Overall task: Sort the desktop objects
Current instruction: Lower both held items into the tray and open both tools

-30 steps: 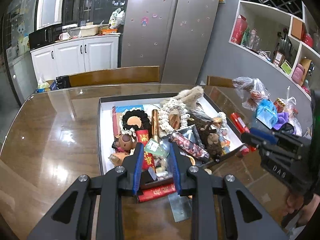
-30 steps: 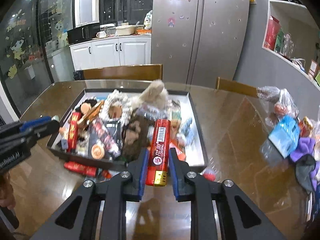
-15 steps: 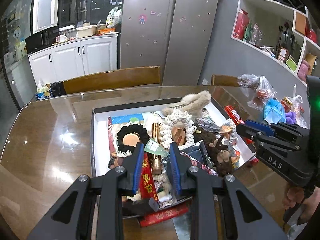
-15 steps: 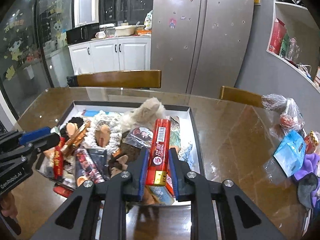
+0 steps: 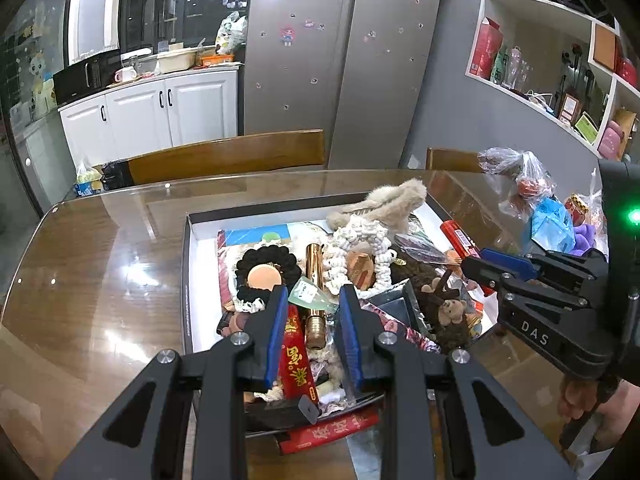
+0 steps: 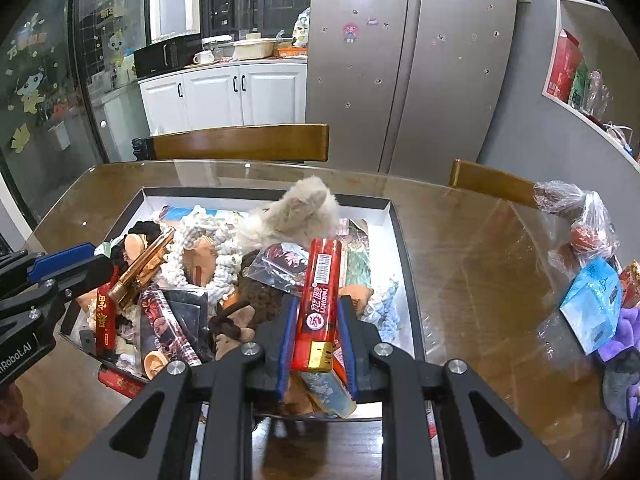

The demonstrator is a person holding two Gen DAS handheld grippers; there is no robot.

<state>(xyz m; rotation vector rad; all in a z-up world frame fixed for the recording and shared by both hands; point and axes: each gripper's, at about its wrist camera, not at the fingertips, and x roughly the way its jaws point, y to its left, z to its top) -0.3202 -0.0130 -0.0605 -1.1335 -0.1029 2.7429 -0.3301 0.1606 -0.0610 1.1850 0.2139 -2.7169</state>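
Observation:
A black-rimmed white box [image 5: 202, 272] on the glass-topped table is heaped with small things: a fluffy beige toy [image 5: 384, 204], a white knitted ring [image 5: 360, 240], a gold tube [image 5: 314, 280], a black scrunchie [image 5: 264, 264]. My right gripper [image 6: 316, 308] is shut on a red cylindrical tube [image 6: 320, 304] and holds it above the box's near right part. My left gripper [image 5: 314, 296] hovers over the box's near edge with a small pale green packet [image 5: 308, 292] between its fingertips; its pads stand apart from the packet. The right gripper also shows in the left wrist view [image 5: 492, 268].
Plastic bags, a blue packet [image 6: 592, 308] and purple cloth lie on the table right of the box [image 6: 404, 264]. A red packet [image 5: 332, 430] pokes out under the box's near edge. Wooden chairs [image 6: 240, 144] stand at the far side. Bare table [image 5: 100, 280] lies left of the box.
Both grippers have moved forward over the box. The right one carried the red tube from the box's near edge to above its contents. The left gripper keeps the same opening.

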